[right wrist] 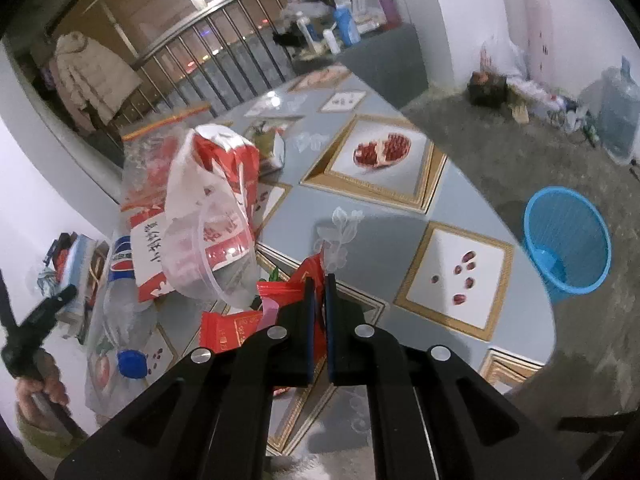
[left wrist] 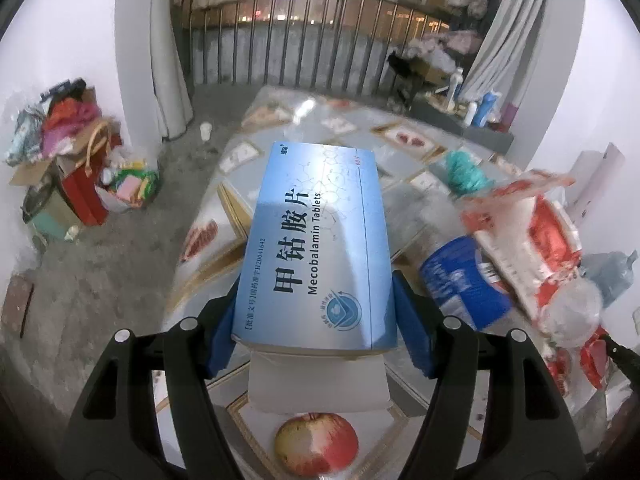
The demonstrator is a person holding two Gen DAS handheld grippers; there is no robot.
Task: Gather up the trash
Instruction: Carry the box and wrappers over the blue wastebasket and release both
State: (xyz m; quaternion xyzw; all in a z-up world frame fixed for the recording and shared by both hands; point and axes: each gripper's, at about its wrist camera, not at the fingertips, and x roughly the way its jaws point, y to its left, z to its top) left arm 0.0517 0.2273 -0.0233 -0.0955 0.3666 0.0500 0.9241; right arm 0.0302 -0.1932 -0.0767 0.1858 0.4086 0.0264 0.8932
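My left gripper [left wrist: 314,300] is shut on a blue Mecobalamin tablet box [left wrist: 320,240] and holds it above the table [left wrist: 280,128]. My right gripper [right wrist: 319,280] is shut on a red wrapper [right wrist: 308,276] just above the table [right wrist: 300,208]. More trash lies left of it: a red snack packet [right wrist: 230,330], a clear plastic tub [right wrist: 212,248], a red and white bag [right wrist: 224,168] and a plastic bottle with a blue cap [right wrist: 120,320]. The same pile shows at the right in the left wrist view [left wrist: 532,248].
A blue plastic basket [right wrist: 568,240] stands on the floor right of the table. A teal crumpled bag [left wrist: 464,172] lies on the table. Boxes and bags [left wrist: 80,160] are piled by the left wall. A railing [left wrist: 320,40] runs behind.
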